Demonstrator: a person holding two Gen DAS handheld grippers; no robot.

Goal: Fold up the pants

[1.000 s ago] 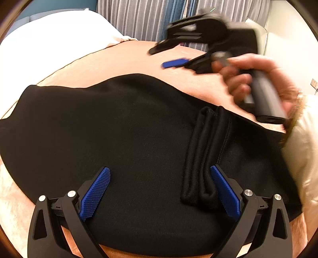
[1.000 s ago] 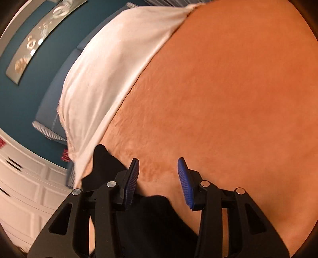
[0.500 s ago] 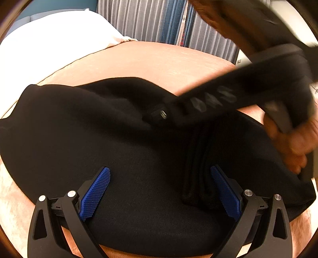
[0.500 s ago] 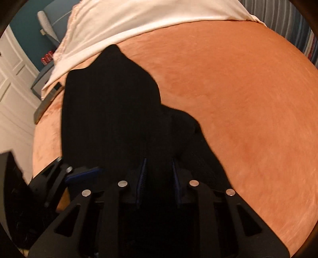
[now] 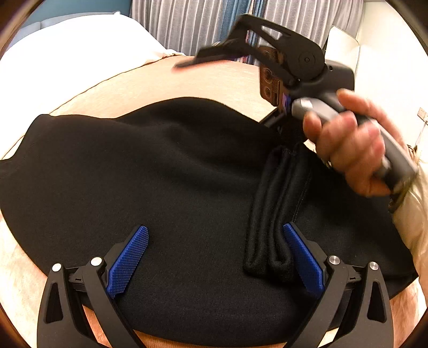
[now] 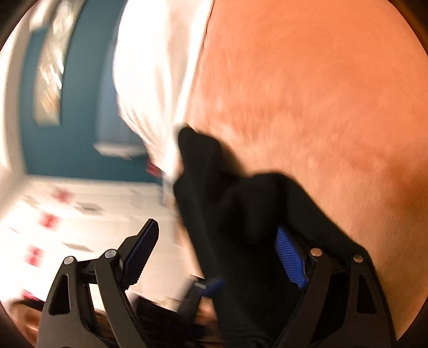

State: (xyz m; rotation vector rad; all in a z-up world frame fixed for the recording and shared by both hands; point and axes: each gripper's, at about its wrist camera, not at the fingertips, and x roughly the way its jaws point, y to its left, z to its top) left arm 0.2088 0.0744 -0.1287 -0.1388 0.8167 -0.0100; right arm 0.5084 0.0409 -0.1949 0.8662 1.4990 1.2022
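Note:
Black pants (image 5: 174,192) lie folded on the peach bed cover (image 5: 165,83), with a bunched band of hems (image 5: 272,214) at the right. My left gripper (image 5: 214,263) rests low over the near edge, open, its blue pads (image 5: 128,261) wide apart on the cloth. A hand (image 5: 347,150) holds my right gripper (image 5: 227,93) above the far right corner. In the blurred right wrist view the right gripper (image 6: 214,257) has its jaws opening wide. The pants (image 6: 240,214) lie between them against the right pad (image 6: 290,259), while the left pad is free.
A white pillow (image 5: 67,45) lies at the back left of the bed, also the pillow (image 6: 160,67) in the right wrist view. Grey curtains (image 5: 192,24) hang behind. A teal wall (image 6: 88,107) and white cabinet doors (image 6: 67,214) stand beyond the bed's edge.
The right gripper swept low over the pants with its jaws nearly shut, then swung back to the far right and spread them wide. The left gripper has stayed still and open.

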